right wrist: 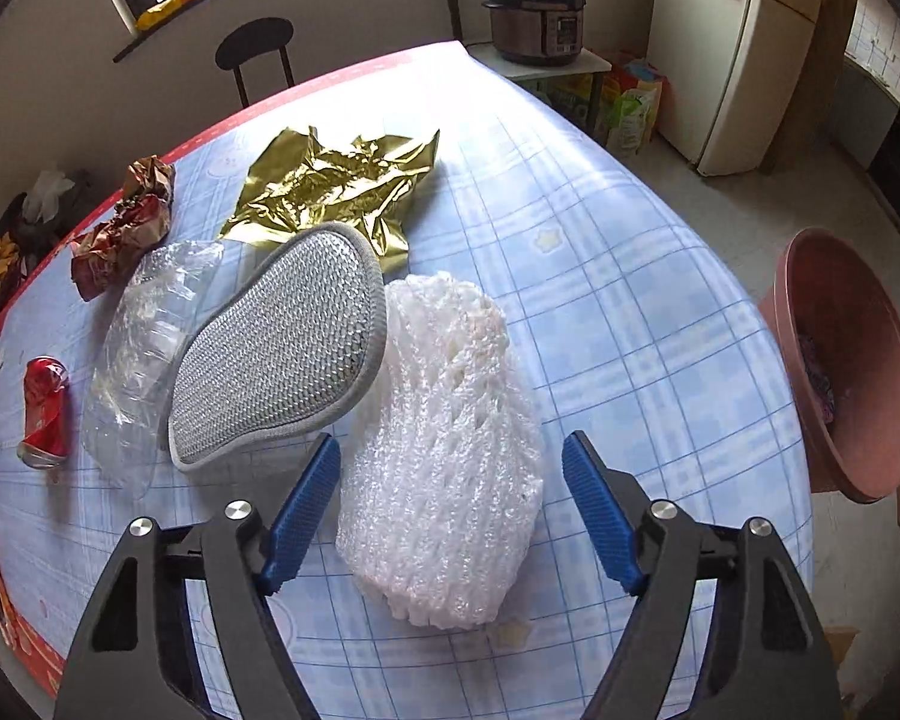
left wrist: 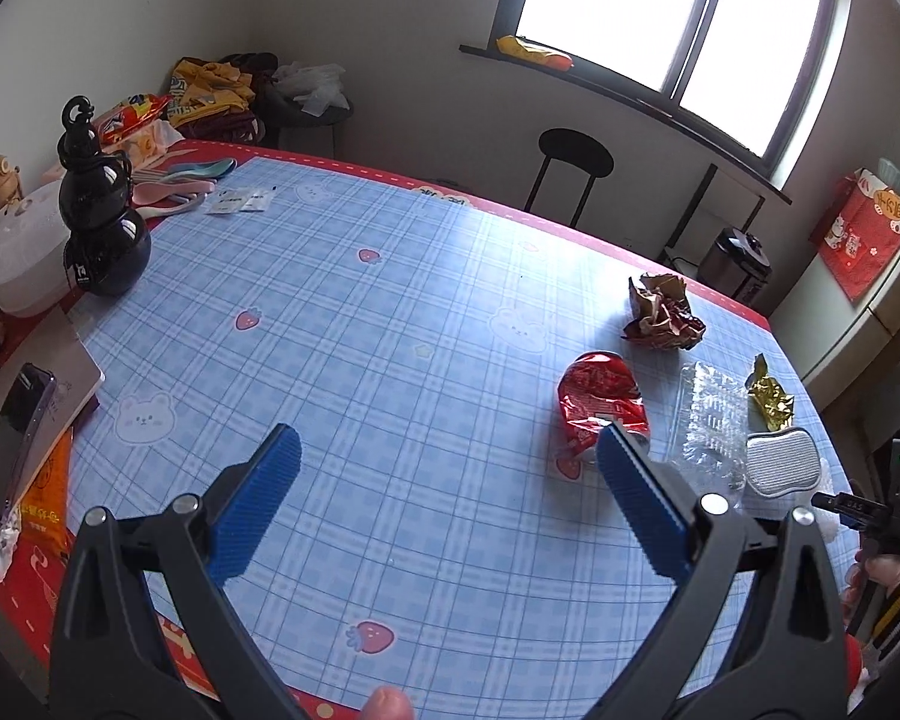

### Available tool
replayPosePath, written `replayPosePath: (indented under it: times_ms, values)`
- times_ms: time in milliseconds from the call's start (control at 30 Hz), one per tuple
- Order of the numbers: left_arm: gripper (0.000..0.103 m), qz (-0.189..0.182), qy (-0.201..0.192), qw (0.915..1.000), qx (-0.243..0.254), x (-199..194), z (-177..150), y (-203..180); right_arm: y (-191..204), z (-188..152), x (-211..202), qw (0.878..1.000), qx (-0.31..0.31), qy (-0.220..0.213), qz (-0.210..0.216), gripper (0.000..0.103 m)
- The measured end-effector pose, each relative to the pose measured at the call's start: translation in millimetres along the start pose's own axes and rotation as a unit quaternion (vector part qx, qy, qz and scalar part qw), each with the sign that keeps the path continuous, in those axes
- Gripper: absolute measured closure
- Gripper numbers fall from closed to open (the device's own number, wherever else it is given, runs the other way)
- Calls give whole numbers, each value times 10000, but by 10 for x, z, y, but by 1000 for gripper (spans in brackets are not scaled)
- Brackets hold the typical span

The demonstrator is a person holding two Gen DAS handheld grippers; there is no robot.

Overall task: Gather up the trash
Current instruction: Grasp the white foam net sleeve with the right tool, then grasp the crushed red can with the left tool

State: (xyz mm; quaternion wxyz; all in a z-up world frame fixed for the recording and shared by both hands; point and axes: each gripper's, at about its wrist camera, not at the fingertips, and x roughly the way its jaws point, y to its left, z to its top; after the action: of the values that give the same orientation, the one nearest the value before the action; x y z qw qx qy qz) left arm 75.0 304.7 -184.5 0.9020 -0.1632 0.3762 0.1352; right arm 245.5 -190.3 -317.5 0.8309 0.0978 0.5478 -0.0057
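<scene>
On the blue checked tablecloth (left wrist: 390, 312) lie a crushed red can (left wrist: 600, 399), a crumpled brown-red wrapper (left wrist: 663, 312), a clear plastic tray (left wrist: 708, 420), a gold foil wrapper (left wrist: 768, 399) and a grey mesh pad (left wrist: 780, 459). My left gripper (left wrist: 448, 437) hovers open over bare cloth, its right fingertip just in front of the can. In the right wrist view a white foam net (right wrist: 444, 480) lies between the fingers of my right gripper (right wrist: 451, 443). The pads stand a little apart from the net's sides. The grey mesh pad (right wrist: 282, 348) leans on the net. Behind it lies the gold foil wrapper (right wrist: 336, 186).
A reddish-brown basin (right wrist: 846, 360) holding scraps stands past the table's right edge. At the left end are a black gourd bottle (left wrist: 102, 228), a white lidded pot (left wrist: 24, 264) and a phone on a notebook (left wrist: 18, 426). A stool (left wrist: 573, 150) and a pressure cooker (right wrist: 537, 18) stand beyond.
</scene>
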Motion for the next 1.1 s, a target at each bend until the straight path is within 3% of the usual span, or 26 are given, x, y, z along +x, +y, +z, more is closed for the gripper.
replayPosePath:
  times_ms: [100, 167, 400, 533, 633, 700, 833, 967, 1100]
  values:
    - [6, -29, 67, 10000, 9, 64, -24, 29, -65, -63, -54, 9995, 249, 2, 210, 62]
    - [6, -108, 109, 9999, 18, 114, -23, -1, -80, -99, -126, 9992, 284, -20, 264, 65]
    - [7, -668, 381, 9969, 193, 342, -38, -334, -78, -268, -411, 9996, 139, -101, 207, 68]
    - [23, -1052, 669, 9917, 303, 556, -103, -606, -126, -362, -570, 9997, 93, -205, 81, 68]
    - [27, -1274, 904, 9875, 234, 767, -123, -743, -220, -410, -704, 9992, 124, -366, -26, 68]
    - [32, -1361, 1047, 9851, 53, 946, -90, -771, -303, -421, -780, 9987, 197, -460, -59, 68]
    - [62, -1496, 1377, 9775, -565, 1390, 6, -698, -404, -443, -907, 9979, 271, -591, -41, 68]
    - [63, -1641, 1492, 9684, -1138, 1702, 46, -598, -445, -467, -1000, 9979, 243, -605, -40, 68]
    - [64, -1657, 1580, 9639, -1358, 1908, 26, -568, -508, -466, -1082, 9977, 261, -616, -85, 68]
